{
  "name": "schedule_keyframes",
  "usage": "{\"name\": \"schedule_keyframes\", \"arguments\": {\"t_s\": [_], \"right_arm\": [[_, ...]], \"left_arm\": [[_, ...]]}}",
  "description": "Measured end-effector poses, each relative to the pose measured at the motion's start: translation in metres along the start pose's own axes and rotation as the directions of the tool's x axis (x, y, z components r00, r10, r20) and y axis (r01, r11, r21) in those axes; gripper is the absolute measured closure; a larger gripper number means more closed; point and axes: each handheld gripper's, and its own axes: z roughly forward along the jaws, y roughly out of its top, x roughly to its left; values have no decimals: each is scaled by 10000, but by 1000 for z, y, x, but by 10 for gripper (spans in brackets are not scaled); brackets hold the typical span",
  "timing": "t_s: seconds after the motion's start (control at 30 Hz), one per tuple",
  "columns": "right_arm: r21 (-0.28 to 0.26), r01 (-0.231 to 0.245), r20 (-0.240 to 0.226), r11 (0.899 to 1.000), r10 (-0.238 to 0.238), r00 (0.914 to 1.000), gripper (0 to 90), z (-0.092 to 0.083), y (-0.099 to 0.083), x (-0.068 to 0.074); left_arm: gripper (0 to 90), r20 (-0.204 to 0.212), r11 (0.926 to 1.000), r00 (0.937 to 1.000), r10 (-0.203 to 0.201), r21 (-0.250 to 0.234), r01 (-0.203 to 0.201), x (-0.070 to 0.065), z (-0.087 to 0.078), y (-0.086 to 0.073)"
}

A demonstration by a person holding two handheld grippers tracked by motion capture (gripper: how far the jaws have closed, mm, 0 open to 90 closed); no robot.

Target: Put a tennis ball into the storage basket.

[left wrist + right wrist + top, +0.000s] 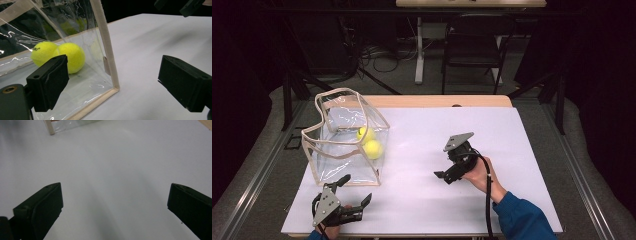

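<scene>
A clear plastic bag (343, 131) with beige trim stands open on the left of the white table top (432, 125). Two yellow tennis balls (373, 149) lie inside it, touching each other. In the left gripper view the balls (71, 57) rest behind the bag's corner seam (106, 42). My left gripper (357, 188) is open just in front of the bag's near right corner, holding nothing; its jaws (115, 75) straddle that corner without touching. My right gripper (451, 162) is open over bare table right of centre, pointing left toward the bag (50, 127), with nothing between its jaws (115, 202).
The wooden table edge (437, 101) shows beyond the white sheet. Behind it on the floor stand a dark folding chair (474, 45) and a white table leg (419, 50) with cables. My right gripper's jaw tips (190, 6) show at the top of the left gripper view.
</scene>
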Motion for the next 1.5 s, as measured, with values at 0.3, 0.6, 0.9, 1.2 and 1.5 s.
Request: {"name": "schedule_keyframes", "arguments": {"t_s": [0.3,0.6,0.9,1.2,1.5], "right_arm": [[-5,-285,99,9996,285,9995,0,-4,-23,2],[-29,-632,171,9980,632,9979,0,-7,-49,2],[-170,-965,322,9952,970,9948,0,-11,-70,3],[-95,-1105,563,9938,1109,9922,0,-19,-85,10],[-169,-1349,862,9907,1358,9870,0,-30,-96,16]], "left_arm": [[95,5,10000,10000,53,22,-53,0,0,0],[95,-6,10000,10000,27,47,-27,0,1,0],[95,-31,10000,10000,37,39,-37,0,1,0],[94,-45,9999,10000,9,111,-8,0,4,0],[95,-21,10000,10000,-6,76,6,0,5,1]]}}
